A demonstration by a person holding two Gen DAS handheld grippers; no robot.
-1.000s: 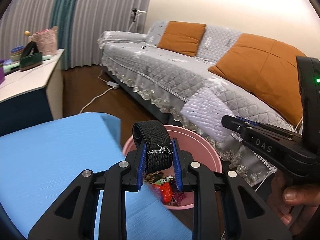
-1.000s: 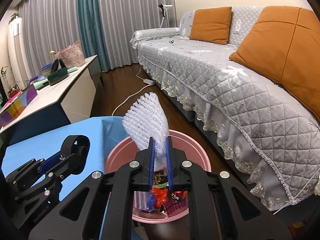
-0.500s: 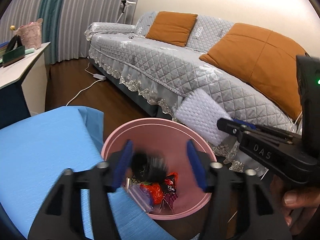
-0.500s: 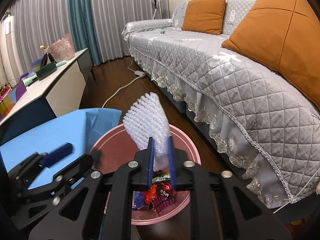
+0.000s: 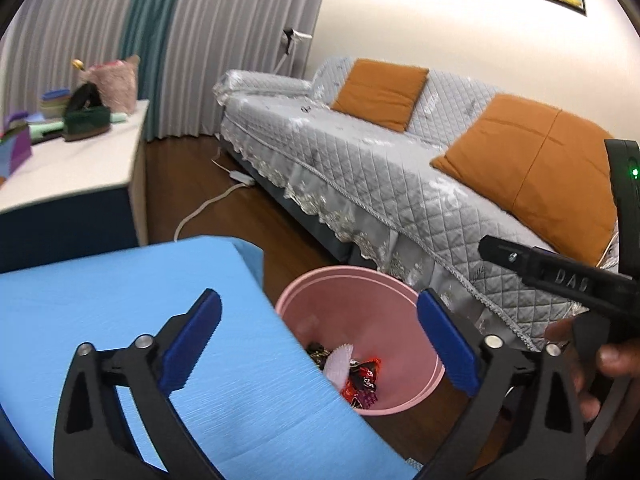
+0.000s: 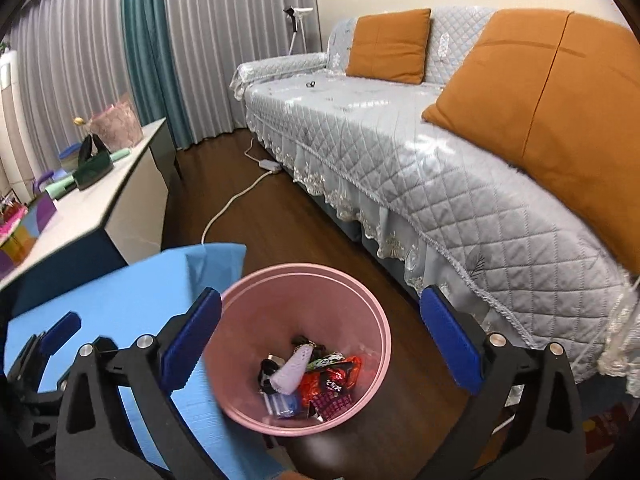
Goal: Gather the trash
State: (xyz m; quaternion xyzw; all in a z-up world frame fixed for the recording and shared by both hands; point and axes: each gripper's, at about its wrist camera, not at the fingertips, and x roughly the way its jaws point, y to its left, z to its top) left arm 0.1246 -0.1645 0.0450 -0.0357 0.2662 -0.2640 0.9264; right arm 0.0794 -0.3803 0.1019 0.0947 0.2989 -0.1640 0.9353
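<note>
A pink trash bin stands on the wood floor beside the blue table; it also shows in the left wrist view. Inside lie the white bubble-wrap piece, a black band and red snack wrappers. My right gripper is open and empty above the bin. My left gripper is open and empty over the table edge and the bin. The right gripper's body shows at the right of the left wrist view.
A grey quilted sofa with orange cushions runs along the right. A white cabinet with bags stands at the left. A white power cord lies on the floor.
My left gripper opened and dropped the black band into the bin. My right gripper opened and dropped the bubble wrap into the bin. Both grippers now stand wide open.
</note>
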